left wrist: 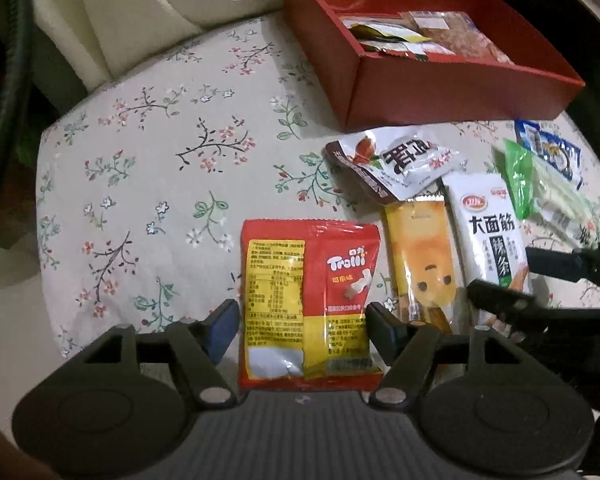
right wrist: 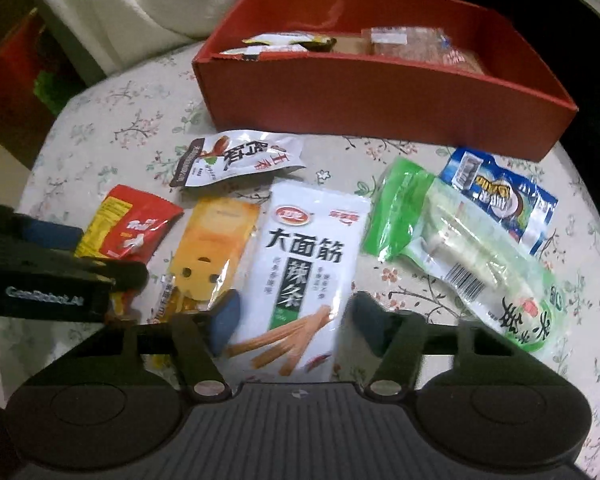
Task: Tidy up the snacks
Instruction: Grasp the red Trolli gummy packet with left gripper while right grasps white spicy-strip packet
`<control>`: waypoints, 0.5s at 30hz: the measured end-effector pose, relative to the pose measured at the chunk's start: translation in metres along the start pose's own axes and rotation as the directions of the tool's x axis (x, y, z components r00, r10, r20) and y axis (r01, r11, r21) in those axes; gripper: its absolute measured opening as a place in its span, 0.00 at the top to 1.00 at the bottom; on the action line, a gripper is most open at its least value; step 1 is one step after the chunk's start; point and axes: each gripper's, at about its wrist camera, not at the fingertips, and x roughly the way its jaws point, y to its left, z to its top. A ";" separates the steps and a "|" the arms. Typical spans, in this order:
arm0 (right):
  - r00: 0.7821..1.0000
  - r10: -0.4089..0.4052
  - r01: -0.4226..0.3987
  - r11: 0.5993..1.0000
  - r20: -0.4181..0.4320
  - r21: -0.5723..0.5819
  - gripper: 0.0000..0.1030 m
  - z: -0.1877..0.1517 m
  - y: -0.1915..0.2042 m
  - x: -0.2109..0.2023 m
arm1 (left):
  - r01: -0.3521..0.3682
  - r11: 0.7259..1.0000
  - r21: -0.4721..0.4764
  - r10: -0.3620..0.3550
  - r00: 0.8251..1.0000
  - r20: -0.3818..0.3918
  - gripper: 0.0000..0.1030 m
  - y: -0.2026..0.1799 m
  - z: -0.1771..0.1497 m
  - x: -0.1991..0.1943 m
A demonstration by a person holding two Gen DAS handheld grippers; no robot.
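Observation:
A red Trolli packet [left wrist: 308, 304] lies flat on the floral cloth, between the open fingers of my left gripper [left wrist: 300, 320]. A white spicy-strip packet [right wrist: 300, 276] lies between the open fingers of my right gripper [right wrist: 292, 316]. A yellow packet [right wrist: 212, 252] lies between those two packets. A white and brown packet [right wrist: 236, 160], a green packet [right wrist: 452, 240] and a blue packet [right wrist: 496, 196] lie nearby. A red box [right wrist: 380, 96] at the back holds several snacks. The right gripper also shows in the left wrist view [left wrist: 512, 280].
The round table has a floral cloth [left wrist: 160, 184]. A white fabric [left wrist: 148, 4] hangs behind it. The table edge curves down at the left and right. The left gripper's body [right wrist: 40, 280] sits close to the left of the right gripper.

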 end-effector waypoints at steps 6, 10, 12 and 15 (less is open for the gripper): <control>1.000 0.026 -0.026 0.999 0.010 0.024 0.47 -0.001 -0.008 -0.007 | 0.003 1.000 -0.008 -0.003 1.000 0.001 0.49 0.002 -0.003 -0.006; 0.998 0.042 -0.043 0.999 0.036 0.032 0.48 -0.003 -0.009 -0.016 | 0.000 1.000 0.007 0.000 1.000 0.016 0.50 -0.001 -0.004 -0.013; 0.997 0.049 -0.051 0.998 0.051 0.038 0.48 -0.003 -0.011 -0.021 | 0.003 1.000 0.016 -0.004 1.000 0.030 0.50 -0.004 -0.003 -0.018; 0.996 0.056 -0.059 0.997 0.070 0.046 0.49 -0.002 -0.013 -0.029 | 0.013 1.000 0.028 -0.014 0.999 0.044 0.50 -0.009 -0.002 -0.026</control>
